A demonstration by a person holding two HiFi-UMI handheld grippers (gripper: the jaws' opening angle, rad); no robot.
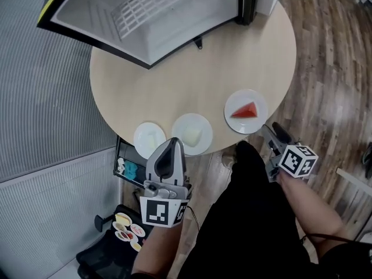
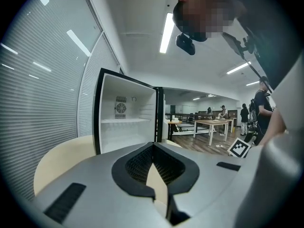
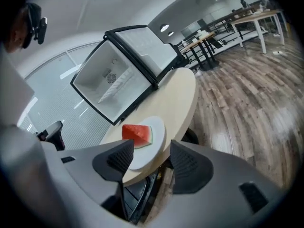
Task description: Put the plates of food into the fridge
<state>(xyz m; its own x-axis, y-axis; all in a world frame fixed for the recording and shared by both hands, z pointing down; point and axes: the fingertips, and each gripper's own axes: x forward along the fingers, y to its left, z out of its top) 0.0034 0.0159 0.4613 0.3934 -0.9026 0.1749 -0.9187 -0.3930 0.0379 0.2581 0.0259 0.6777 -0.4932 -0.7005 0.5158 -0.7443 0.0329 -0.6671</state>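
The fridge (image 1: 151, 16) stands open on the table (image 1: 192, 80), well beyond both pairs of fingers, with its shelf bare. Three plates are set along the table's near edge. The step in hand is judged to be the pickup of the watermelon plate (image 3: 154, 129), which lies just ahead of the right gripper (image 3: 152, 152), in line with its gap. That gripper's fingers are spread and nothing is pinched.

For a sound grip, the gripper should be rolled until one finger passes over the near rim and the other under it. The rim should be seated deep between the fingers before closing. The plate should then be kept level so that the watermelon (image 3: 137, 134) is not slid off.

The left gripper (image 2: 153, 148) has its fingers pressed together on nothing. The middle plate (image 1: 192, 133) and the left plate (image 1: 150, 139) lie just past its fingertips.

The fridge's top is cut off in the head view. Whether the watermelon plate overhangs the table edge cannot be told. The pale food on the other two plates cannot be made out.
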